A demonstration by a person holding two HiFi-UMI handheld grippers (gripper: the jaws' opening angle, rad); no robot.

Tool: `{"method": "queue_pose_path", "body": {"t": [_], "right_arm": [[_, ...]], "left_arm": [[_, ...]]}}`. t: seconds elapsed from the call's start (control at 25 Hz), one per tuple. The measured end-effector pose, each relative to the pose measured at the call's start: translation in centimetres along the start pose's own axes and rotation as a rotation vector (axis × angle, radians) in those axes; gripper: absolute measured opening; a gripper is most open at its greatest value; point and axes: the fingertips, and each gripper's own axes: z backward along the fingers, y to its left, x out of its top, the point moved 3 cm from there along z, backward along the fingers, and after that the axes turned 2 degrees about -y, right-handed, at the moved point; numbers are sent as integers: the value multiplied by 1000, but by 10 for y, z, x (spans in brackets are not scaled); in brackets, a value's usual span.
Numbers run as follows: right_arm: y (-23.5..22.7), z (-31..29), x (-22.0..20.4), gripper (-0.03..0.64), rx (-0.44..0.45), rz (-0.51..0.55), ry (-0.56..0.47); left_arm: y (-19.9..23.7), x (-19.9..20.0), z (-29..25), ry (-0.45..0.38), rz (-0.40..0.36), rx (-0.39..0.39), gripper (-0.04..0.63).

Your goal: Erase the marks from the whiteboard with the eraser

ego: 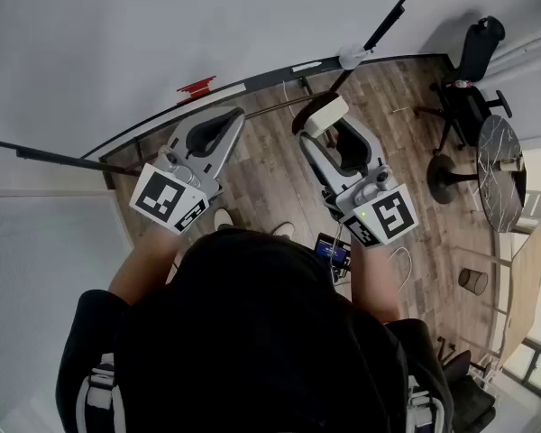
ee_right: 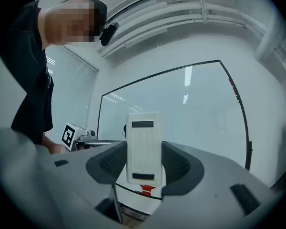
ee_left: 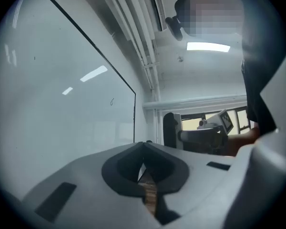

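The whiteboard (ego: 162,34) fills the top of the head view, its black lower frame curving over the wooden floor. In the left gripper view the whiteboard (ee_left: 62,94) shows a small dark squiggle (ee_left: 112,101). My right gripper (ego: 327,120) is shut on a white eraser (ego: 325,114), held a short way off the board. In the right gripper view the eraser (ee_right: 143,147) stands upright between the jaws, facing the whiteboard (ee_right: 190,109). My left gripper (ego: 230,120) is shut with nothing in it; its jaws meet at the tips (ee_left: 143,148).
A red tab (ego: 197,88) sits on the board's lower frame. A black pole (ego: 392,12) leans at the top right. An office chair (ego: 469,70) and a round table (ego: 498,156) stand to the right on the wooden floor (ego: 261,170).
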Motion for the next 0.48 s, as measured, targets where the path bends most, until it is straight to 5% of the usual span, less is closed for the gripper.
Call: {"method": "queue_pose_path", "body": {"t": [0.48], "right_arm": [[1,24,-11,225,-105,79,63]], "left_arm": [[-16,-4,8,25,1,14,6]]}}
